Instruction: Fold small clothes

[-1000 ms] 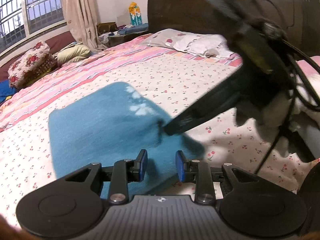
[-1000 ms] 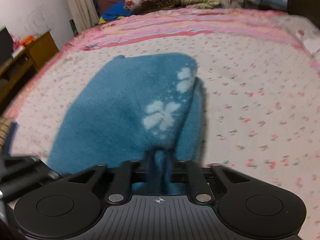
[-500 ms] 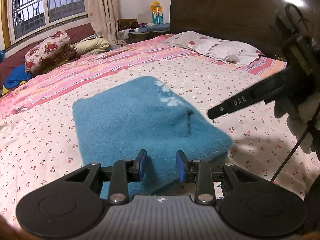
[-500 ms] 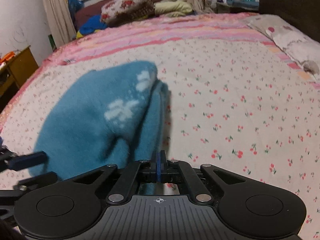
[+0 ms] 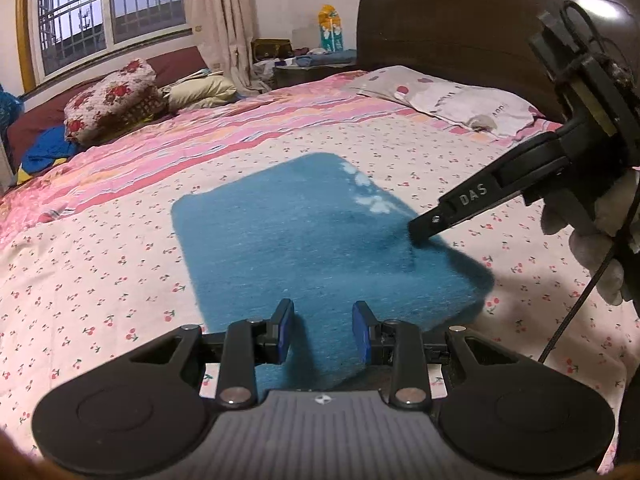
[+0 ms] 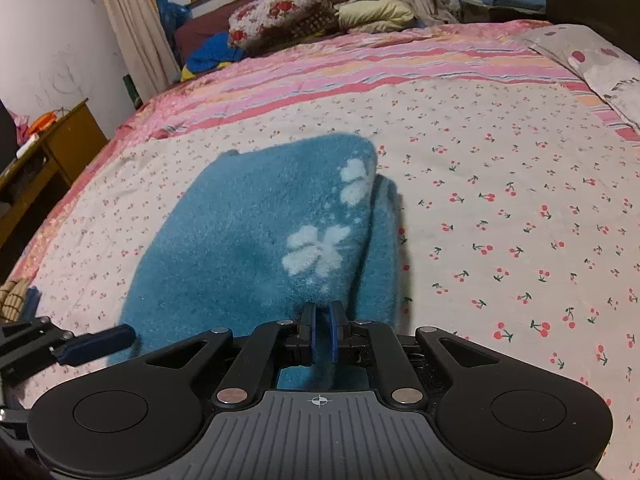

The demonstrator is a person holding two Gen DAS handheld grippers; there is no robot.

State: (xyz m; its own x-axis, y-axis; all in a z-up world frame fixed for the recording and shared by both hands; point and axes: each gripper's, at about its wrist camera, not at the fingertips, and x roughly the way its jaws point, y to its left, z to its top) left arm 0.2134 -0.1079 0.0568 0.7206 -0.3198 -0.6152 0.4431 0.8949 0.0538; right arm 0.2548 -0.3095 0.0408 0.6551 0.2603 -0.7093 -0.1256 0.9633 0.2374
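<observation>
A folded blue fleece cloth [image 5: 304,240] with white paw prints lies flat on the cherry-print bed sheet [image 5: 100,280]. It also shows in the right wrist view [image 6: 256,240]. My left gripper [image 5: 322,334] is open and empty, its pads just above the cloth's near edge. My right gripper [image 6: 322,334] has its pads nearly together with a thin gap; whether cloth is pinched between them is unclear. In the left wrist view its tips [image 5: 422,232] touch the cloth's right side. The left gripper's finger [image 6: 96,342] shows at the cloth's left corner.
A dark wooden headboard [image 5: 460,24] and a pillow [image 5: 452,100] stand at the bed's far right. Floral cushions [image 5: 112,96] lie by the window. A wooden desk [image 6: 52,144] stands left of the bed. A gloved hand [image 5: 592,236] holds the right gripper.
The right gripper let the cloth's folded flap down, lifted off, then came back down onto its right side. The cloth now lies flat. The left gripper stayed open.
</observation>
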